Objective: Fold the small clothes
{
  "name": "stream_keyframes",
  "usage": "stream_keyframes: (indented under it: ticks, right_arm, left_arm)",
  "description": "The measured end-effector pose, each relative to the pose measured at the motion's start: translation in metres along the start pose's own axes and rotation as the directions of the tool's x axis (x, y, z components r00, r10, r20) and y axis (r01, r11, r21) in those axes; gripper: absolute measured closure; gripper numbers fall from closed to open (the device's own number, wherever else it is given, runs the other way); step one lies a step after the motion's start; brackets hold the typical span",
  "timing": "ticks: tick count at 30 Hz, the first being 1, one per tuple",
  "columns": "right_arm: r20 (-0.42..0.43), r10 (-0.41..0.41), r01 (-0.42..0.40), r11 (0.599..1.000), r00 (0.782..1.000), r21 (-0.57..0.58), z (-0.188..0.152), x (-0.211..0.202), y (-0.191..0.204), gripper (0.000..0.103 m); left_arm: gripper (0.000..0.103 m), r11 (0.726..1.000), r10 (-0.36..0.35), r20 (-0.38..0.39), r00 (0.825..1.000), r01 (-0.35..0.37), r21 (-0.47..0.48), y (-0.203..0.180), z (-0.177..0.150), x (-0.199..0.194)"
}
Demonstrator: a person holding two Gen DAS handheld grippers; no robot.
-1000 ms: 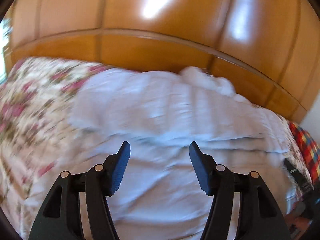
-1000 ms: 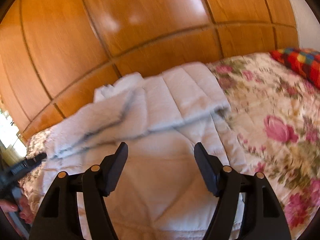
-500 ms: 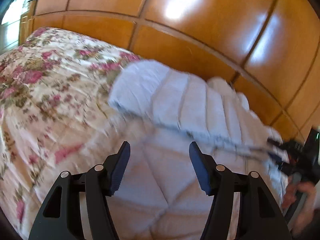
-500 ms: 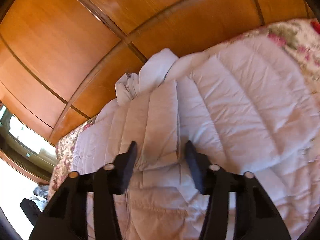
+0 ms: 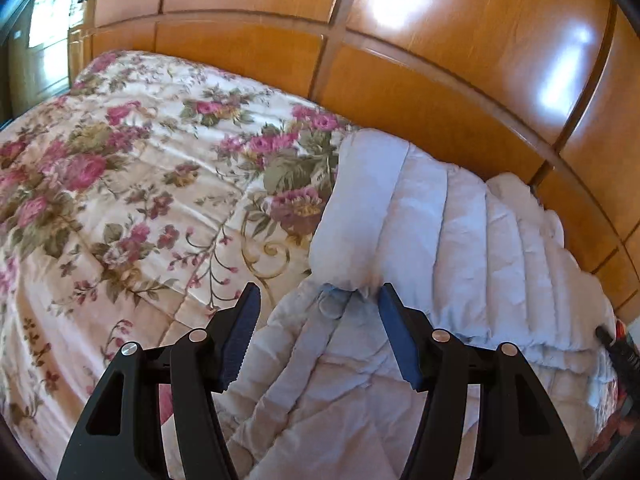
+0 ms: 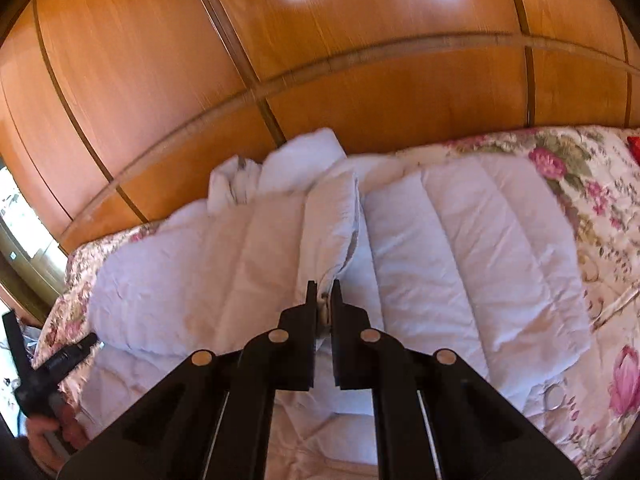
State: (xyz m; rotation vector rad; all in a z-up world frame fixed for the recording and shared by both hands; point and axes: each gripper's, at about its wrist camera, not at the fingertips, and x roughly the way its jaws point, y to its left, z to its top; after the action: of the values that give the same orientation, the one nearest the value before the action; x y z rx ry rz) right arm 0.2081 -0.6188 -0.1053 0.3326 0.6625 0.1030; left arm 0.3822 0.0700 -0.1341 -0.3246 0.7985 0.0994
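Glossy orange-brown wooden panels (image 5: 440,20), split by darker grooves and catching bright reflections, rise behind a bed covered with a cream floral bedspread (image 5: 140,168) printed with pink roses and green leaves, its surface quilted and slightly rumpled. On the bedspread, close against the panels, lies the pale lilac-white quilted jacket (image 5: 452,232): puffy, stitched into parallel padded channels, with a soft matte, finely creased fabric. One flap is folded over the body, so a rounded, pillowy edge shows in the left wrist view, while its lower layers spread flat toward the camera in looser diagonal folds. In the right wrist view two padded sections lie side by side with a seam-like gap between them, and a bunched collar or hood sits at the far end near the wood.

The left gripper (image 5: 318,334) is released, its black fingers with ribbed blue pads spread wide just above the jacket's folded corner, nothing between them. The right gripper (image 6: 324,304) is clenched on a thin edge of the jacket, fabric pinched between its nearly closed black fingers, where the two padded sections meet
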Motion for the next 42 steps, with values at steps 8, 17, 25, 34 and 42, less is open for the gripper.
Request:
stream_keyframes:
  ticks: [8,17,25,34,42]
  right_arm:
    - [0.017,0.024,-0.024,1.000,1.000,0.004,-0.013,0.005,-0.006,0.097]
    - [-0.006,-0.030,0.030,0.998,1.000,-0.063,-0.024,0.026,0.001,0.098]
    - [-0.037,-0.036,0.034,0.998,0.999,-0.050,-0.018,0.023,-0.002,0.091]
    - [-0.018,-0.048,0.047,0.999,0.999,-0.023,-0.032,-0.045,0.002,0.040]
    - [-0.061,-0.007,0.012,0.997,0.998,0.082,-0.070,-0.105,-0.026,0.032]
  left_arm:
    - [0.043,0.981,0.149,0.029,0.988,-0.152,0.121,-0.030,0.033,0.037]
    - [0.039,0.987,0.159,-0.050,0.986,-0.157,0.029,0.017,0.020,0.084]
    - [0.025,0.995,0.098,-0.087,0.991,-0.097,0.018,0.022,0.020,0.051]
    - [0.024,0.986,0.006,-0.102,0.995,0.011,0.164,0.039,-0.028,-0.033]
    - [0.024,0.984,-0.034,-0.157,0.987,0.061,0.165,0.074,-0.076,-0.074]
